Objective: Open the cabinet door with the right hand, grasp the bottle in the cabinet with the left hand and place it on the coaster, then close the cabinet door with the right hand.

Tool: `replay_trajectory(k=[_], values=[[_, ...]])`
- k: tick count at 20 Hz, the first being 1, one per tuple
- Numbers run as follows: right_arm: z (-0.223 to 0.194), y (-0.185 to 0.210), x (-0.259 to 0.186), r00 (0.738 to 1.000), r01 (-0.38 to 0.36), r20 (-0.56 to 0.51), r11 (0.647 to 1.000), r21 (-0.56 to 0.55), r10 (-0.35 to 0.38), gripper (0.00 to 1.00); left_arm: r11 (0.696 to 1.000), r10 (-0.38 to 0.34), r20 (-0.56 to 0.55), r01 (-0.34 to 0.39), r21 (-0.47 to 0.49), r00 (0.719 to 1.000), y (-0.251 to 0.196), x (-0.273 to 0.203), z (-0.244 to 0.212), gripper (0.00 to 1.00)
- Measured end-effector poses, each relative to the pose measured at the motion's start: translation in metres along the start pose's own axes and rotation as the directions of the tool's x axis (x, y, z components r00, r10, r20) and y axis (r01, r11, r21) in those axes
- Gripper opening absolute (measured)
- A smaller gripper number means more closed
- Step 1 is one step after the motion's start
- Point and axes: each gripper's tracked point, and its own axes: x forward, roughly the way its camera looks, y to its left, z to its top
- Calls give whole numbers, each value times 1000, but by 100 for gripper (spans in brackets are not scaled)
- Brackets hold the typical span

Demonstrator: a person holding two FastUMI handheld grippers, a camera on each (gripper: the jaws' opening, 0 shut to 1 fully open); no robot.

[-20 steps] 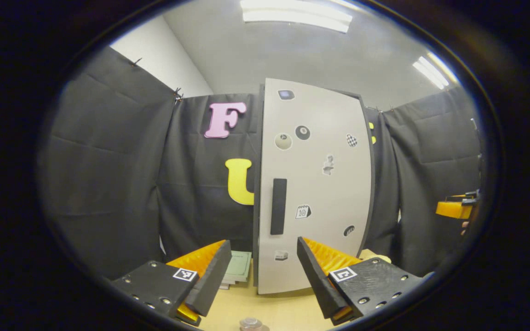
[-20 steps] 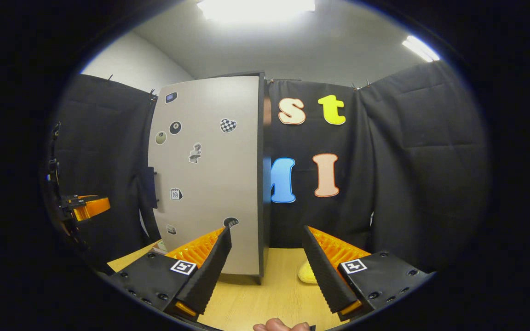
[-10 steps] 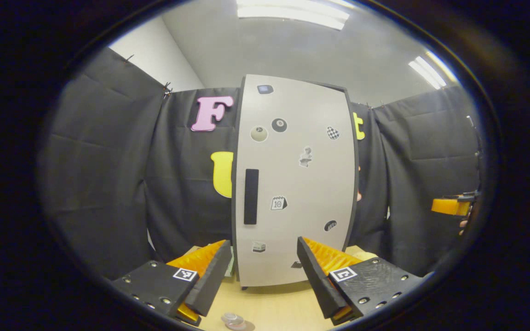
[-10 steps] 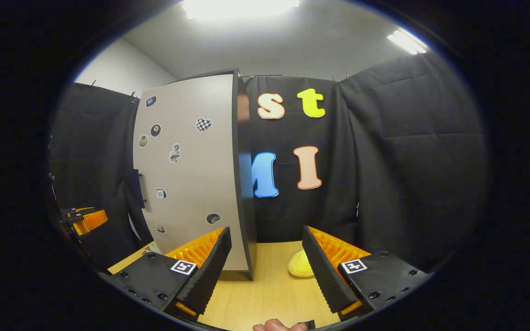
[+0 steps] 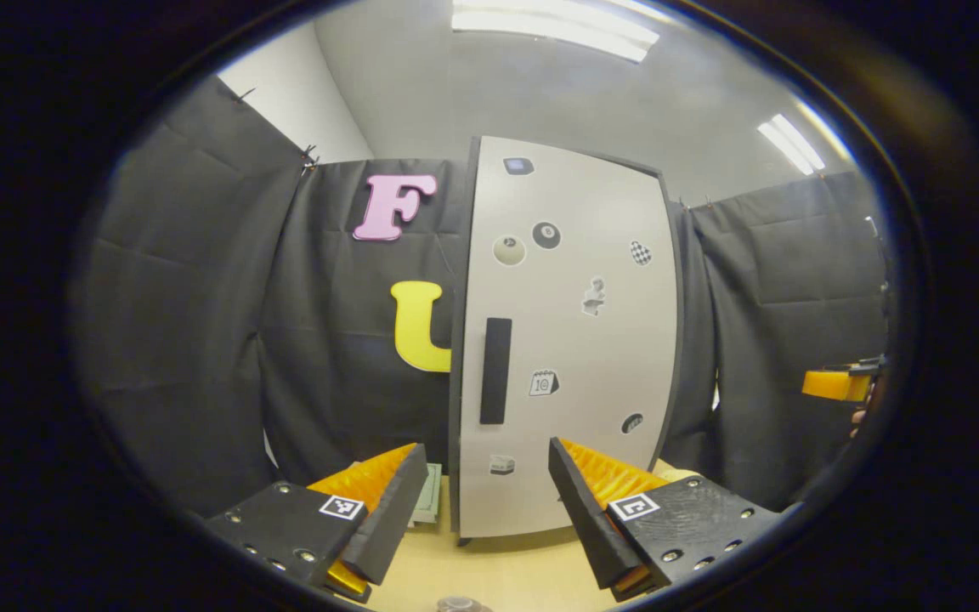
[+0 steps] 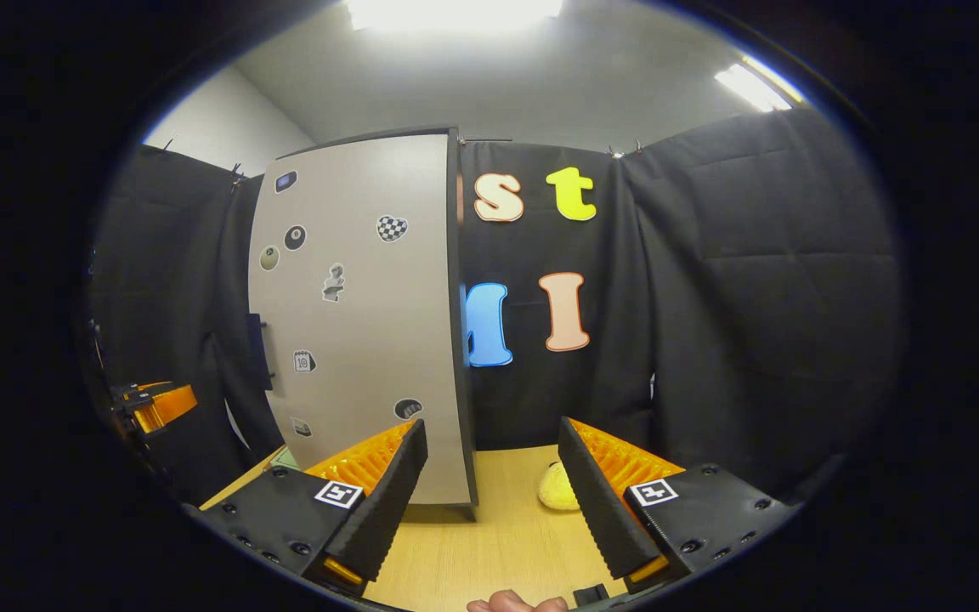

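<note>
Cabinet door (image 5: 570, 340): you face a pale, shut door that stands upright on the surface (image 5: 498, 569), just beyond your left tongs (image 5: 485, 497). In the right gripper view the same door (image 6: 362, 323) rises to the left of centre, its dark edge turned toward you.
Handle (image 5: 495, 371): a dark vertical bar near the door's left edge, above the gap between the left tongs' fingers, not touched.
Stickers (image 5: 593, 295): several small ones are scattered over the door face.
Bottle: the shut door hides the cabinet's inside, so you cannot tell where it stands.
Round object (image 5: 457, 604): a small round thing lies at the surface's near edge, below the left tongs; too little shows to tell what it is.
Green booklet (image 5: 428, 503): it lies flat on the surface left of the door's foot, partly behind the left finger.
Yellow lump (image 6: 556, 488): a soft yellow thing rests on the surface to the right of the door, just behind the right tongs' right-side finger.
Left tongs: spread apart, holding nothing, short of the door.
Right tongs (image 6: 494, 489): spread apart, holding nothing; the door's lower corner stands beyond the gap. They also peek in at the far right of the left gripper view (image 5: 838, 384).
Your hand (image 6: 517, 603): fingertips show at the bottom of the right gripper view.
</note>
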Motion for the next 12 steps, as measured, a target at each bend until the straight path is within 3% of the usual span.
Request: replay_trajectory(k=[1, 12], values=[[-1, 6, 1, 1000, 7, -2, 1000, -3, -7, 92, 1000, -6, -1, 7, 3, 1000, 5, 1, -2, 87], [-23, 54, 5, 997, 68, -38, 998, -8, -68, 92, 995, -97, -30, 97, 7, 995, 40, 9, -18, 88]])
